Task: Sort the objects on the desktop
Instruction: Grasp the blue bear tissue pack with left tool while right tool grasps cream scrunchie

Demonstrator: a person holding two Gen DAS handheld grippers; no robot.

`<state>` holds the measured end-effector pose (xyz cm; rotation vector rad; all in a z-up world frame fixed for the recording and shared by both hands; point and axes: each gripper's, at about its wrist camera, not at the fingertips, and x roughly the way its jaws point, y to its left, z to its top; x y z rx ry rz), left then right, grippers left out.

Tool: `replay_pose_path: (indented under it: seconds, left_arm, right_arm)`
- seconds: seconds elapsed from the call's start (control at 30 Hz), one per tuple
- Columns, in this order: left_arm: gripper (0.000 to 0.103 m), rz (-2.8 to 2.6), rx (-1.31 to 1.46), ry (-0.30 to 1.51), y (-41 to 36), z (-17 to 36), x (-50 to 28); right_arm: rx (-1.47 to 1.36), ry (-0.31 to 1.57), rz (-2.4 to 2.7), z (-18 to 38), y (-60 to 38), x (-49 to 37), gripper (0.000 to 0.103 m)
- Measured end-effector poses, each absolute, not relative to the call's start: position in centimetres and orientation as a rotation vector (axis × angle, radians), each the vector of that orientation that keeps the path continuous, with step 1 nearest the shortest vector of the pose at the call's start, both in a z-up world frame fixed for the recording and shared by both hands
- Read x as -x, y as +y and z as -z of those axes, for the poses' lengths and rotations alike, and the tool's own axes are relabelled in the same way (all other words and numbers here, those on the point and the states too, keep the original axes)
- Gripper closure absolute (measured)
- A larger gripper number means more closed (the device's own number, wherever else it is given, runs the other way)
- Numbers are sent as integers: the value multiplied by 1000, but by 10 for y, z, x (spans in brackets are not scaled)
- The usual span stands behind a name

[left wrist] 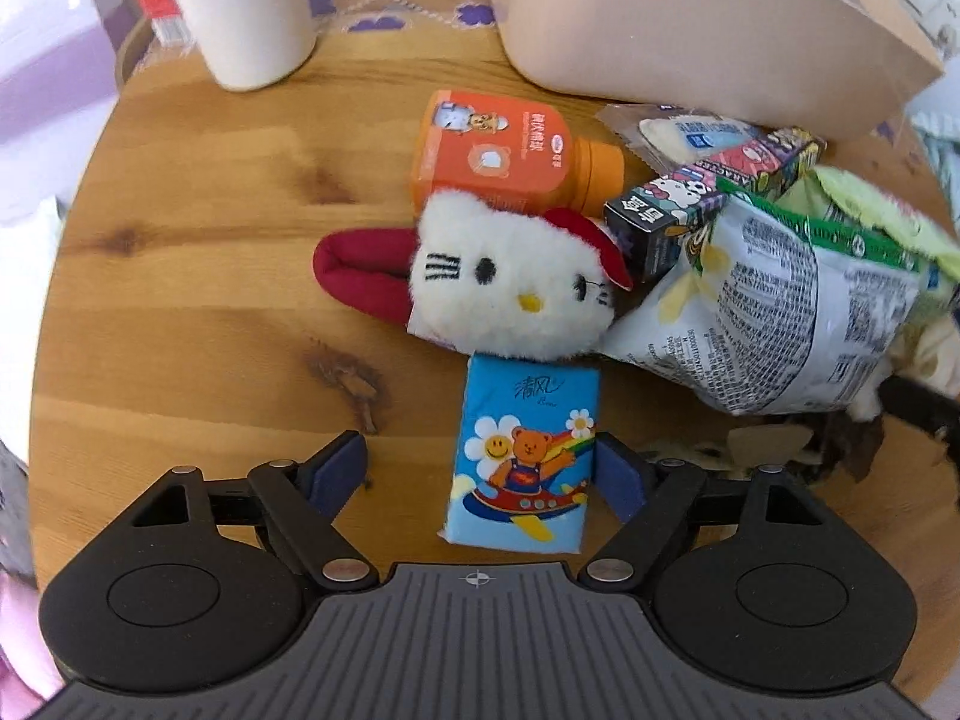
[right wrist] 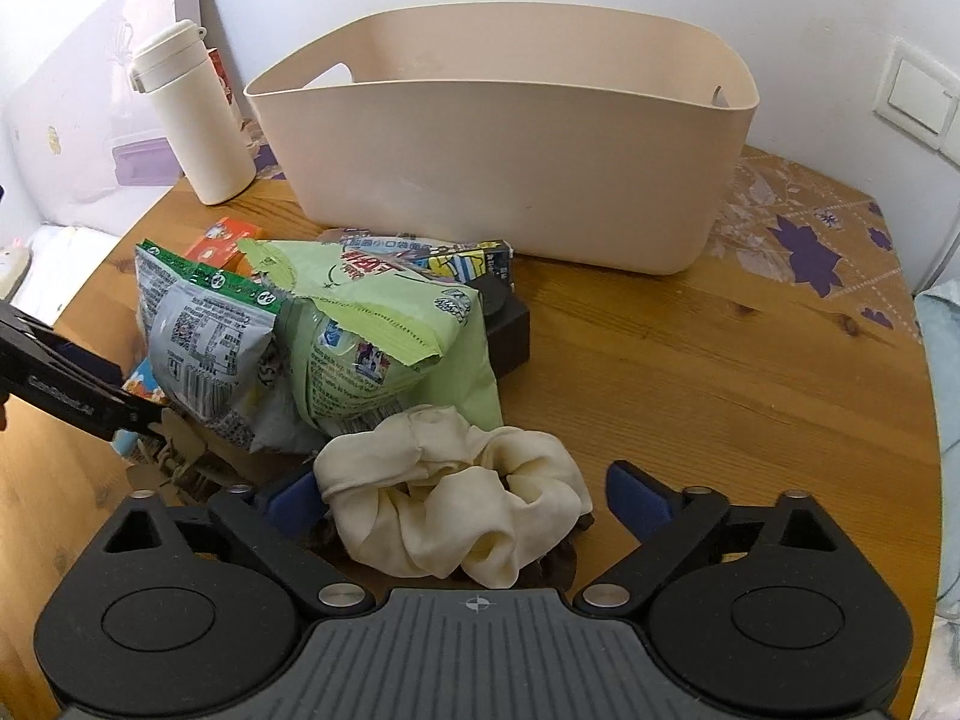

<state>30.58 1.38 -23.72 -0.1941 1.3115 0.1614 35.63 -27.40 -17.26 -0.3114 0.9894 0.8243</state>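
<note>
In the left wrist view a blue tissue pack (left wrist: 522,456) with a cartoon bear lies flat on the wooden table (left wrist: 198,312). My left gripper (left wrist: 480,471) is open around it. The right pad is at the pack's edge and the left pad stands well clear. Just beyond the pack lies a white cat plush (left wrist: 510,288) with a red bow. In the right wrist view a cream scrunchie (right wrist: 450,504) lies between the open jaws of my right gripper (right wrist: 465,498), with neither pad pressing on it. A beige basket (right wrist: 498,168) stands behind.
An orange bottle (left wrist: 498,150), a small cartoon carton (left wrist: 660,222) and snack bags (right wrist: 384,330) are piled mid-table. A black box (right wrist: 510,330) sits beside them and a white flask (right wrist: 192,120) stands at the back left. The round table's edge curves close on both sides.
</note>
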Motion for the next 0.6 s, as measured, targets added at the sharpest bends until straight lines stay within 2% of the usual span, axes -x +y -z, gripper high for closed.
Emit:
replay_pose_path:
  seconds: [0.13,0.17,0.3,0.37,0.6]
  left_arm:
    - [23,-162,150,1294,8,238,-306]
    - [27,-163,143,1289,8,238,-306]
    - [50,-153,105,1266,6,235,-303]
    - [56,-149,104,1264,9,233,-302]
    - [56,-119,210,1276,16,229,-290]
  right_arm:
    - [285,999,-847,171,-276,-357,26]
    - [286,996,-850,170,-276,-356,33]
    - [288,993,-850,168,-279,-356,44]
    - [291,1004,-848,168,-281,-357,63]
    - [308,1010,-863,163,-292,-353,76]
